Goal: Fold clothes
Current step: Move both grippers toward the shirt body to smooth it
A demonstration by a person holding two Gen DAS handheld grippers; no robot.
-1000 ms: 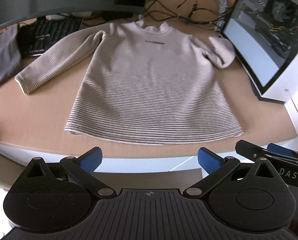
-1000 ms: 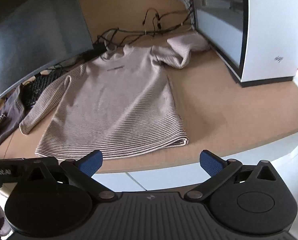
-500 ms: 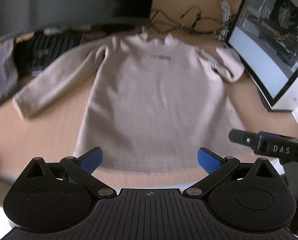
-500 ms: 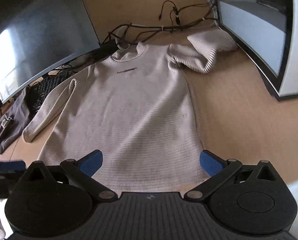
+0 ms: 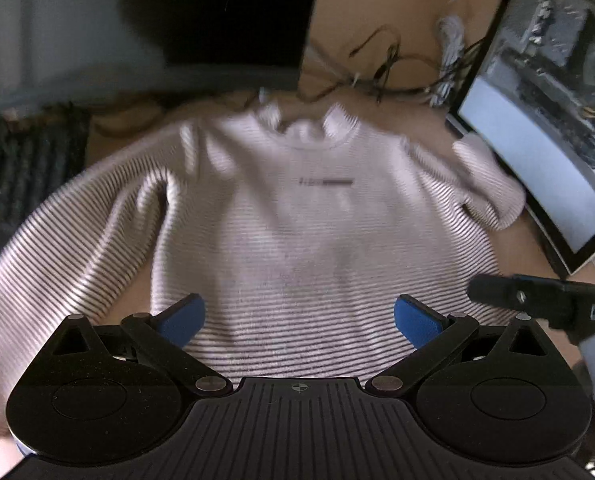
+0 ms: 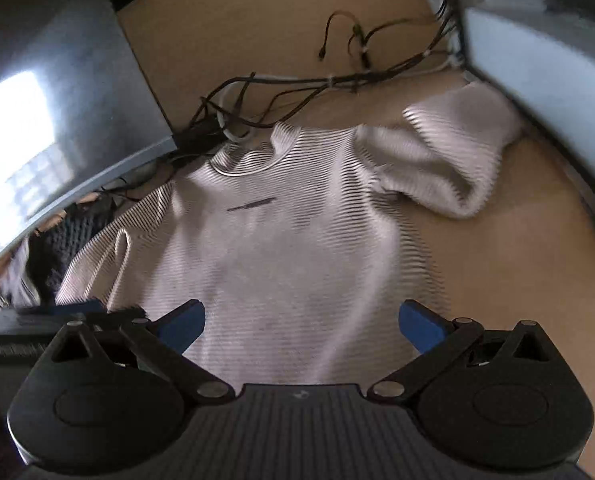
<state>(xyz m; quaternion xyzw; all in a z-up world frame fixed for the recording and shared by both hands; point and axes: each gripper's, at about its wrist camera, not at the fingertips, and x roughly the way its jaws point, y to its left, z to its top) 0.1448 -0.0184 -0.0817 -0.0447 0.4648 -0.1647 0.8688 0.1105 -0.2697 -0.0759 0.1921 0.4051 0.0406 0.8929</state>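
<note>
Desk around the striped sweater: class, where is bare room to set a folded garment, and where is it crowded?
Bare desk lies between the sweater and the computer case. Behind the collar, cables crowd it; monitor and keyboard hem the other sleeve.

The sweater's [image 5: 297, 240] hem is hidden behind both gripper bodies. Its long sleeve [image 5: 57, 264] runs off the left edge, motion-blurred. The small chest print [image 6: 251, 204] is perhaps lettering, unreadable.
</note>
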